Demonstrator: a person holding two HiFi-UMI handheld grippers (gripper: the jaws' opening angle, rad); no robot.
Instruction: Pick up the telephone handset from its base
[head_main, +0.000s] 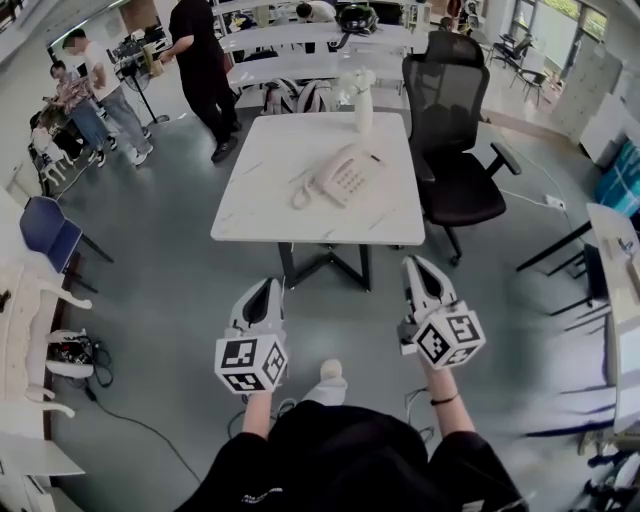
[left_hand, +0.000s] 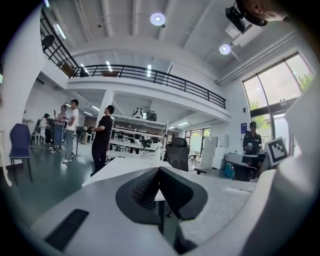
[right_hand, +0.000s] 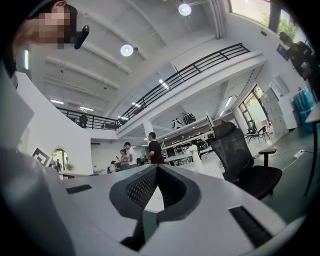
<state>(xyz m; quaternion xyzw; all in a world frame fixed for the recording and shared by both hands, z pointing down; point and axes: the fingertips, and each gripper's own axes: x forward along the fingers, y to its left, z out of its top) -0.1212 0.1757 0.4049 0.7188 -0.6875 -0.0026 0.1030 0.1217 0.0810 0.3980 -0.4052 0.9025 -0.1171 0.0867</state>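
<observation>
Head view: a white table (head_main: 300, 215) stands on a grey floor, well ahead of both grippers. The telephone (head_main: 347, 175) sits near its middle, with the handset (head_main: 328, 170) resting on the base. The handset's long axis runs diagonally, from lower left to upper right. A coiled cord (head_main: 300, 195) trails off its lower-left end. A white vase (head_main: 362, 105) stands at the table's far edge. A black office chair (head_main: 450, 140) is pulled up at the table's right side. A blue chair (head_main: 45, 232) stands far left, and a person in black (head_main: 205, 70) stands beyond the table. Bare floor lies between the grippers and the table. The left gripper (head_main: 270, 286) and right gripper (head_main: 415, 263) are held side by side, pointing towards the table.

Left gripper view: the left gripper (left_hand: 159, 169) has its jaws pressed together with nothing between them. Beyond them are the table's edge (left_hand: 120, 165) and the office chair (left_hand: 177, 152). The telephone cannot be made out.

Right gripper view: the right gripper (right_hand: 156, 166) also has its jaws together and empty. The office chair (right_hand: 245, 160) and vase (right_hand: 196, 157) lie beyond.
</observation>
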